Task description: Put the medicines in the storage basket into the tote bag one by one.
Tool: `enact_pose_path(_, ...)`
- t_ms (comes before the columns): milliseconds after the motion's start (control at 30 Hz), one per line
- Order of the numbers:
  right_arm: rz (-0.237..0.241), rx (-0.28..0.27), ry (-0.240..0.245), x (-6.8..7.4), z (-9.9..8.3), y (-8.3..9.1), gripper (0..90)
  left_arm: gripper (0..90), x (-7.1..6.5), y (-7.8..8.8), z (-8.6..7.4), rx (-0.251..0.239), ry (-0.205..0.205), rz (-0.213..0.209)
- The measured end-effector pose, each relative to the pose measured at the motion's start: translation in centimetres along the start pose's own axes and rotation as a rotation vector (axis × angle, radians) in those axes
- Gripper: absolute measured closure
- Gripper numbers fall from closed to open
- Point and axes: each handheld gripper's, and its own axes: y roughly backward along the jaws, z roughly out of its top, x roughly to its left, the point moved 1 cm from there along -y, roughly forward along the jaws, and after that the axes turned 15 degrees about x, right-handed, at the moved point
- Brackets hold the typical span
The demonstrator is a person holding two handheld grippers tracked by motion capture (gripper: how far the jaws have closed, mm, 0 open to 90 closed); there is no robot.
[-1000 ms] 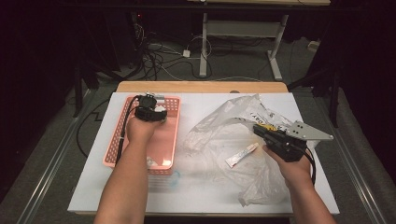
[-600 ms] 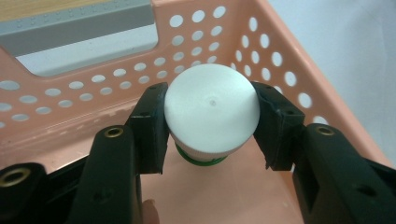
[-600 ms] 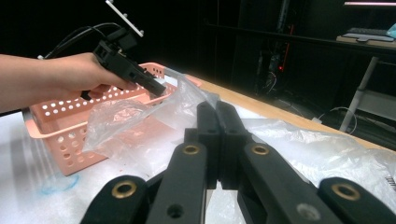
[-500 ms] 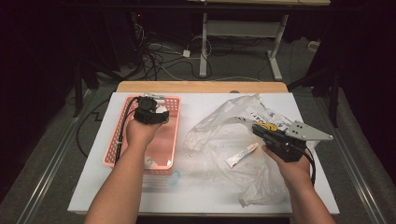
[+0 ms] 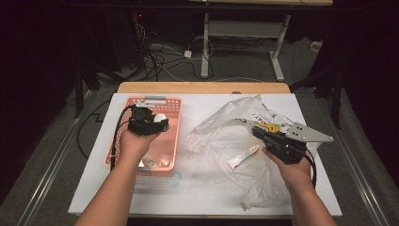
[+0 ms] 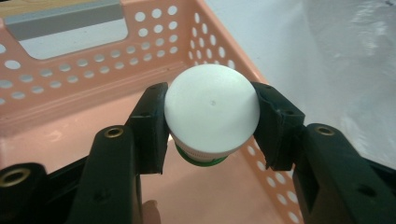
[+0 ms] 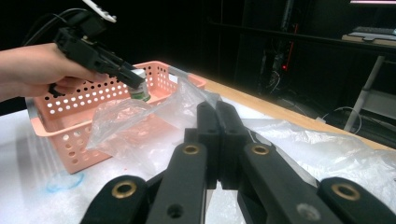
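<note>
left gripper (image 5: pixel 157 123) moved up over the basket (image 5: pixel 171 141), clamped on a white bottle (image 6: pixel 212 112). right gripper (image 7: pixel 218 122) stayed put, pinching the bag (image 5: pixel 226 136).

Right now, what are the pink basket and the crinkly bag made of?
The pink basket looks like hard, smooth plastic: moulded walls dotted with round holes. The crinkly bag seems thin clear plastic film, since it wrinkles, shines, and the table shows through it.

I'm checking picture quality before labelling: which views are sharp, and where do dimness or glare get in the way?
High view: table evenly lit, surroundings dark, clear plastic bag shiny, detail soft. Left gripper view: white cap and pink basket bright and sharp, the near jaws slightly soft. Right gripper view: dim, dark background, the close shut jaws blurred.
</note>
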Motion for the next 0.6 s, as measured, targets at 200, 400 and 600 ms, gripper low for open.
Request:
enact_pose_path(200,-0.002,-0.003,0.004,0.0,0.0,0.1,90.0,48.9,-1.3,1.6,-1.3,-0.032,-0.031,0.024)
enact_pose_path(400,-0.004,0.0,0.009,0.1,0.0,0.1,90.0,48.9,-2.5,2.7,-2.9,-0.059,-0.065,0.034)
enact_pose_path(600,-0.001,0.005,0.012,0.2,0.0,0.1,90.0,48.9,-3.5,3.5,-4.7,-0.122,-0.059,-0.002)
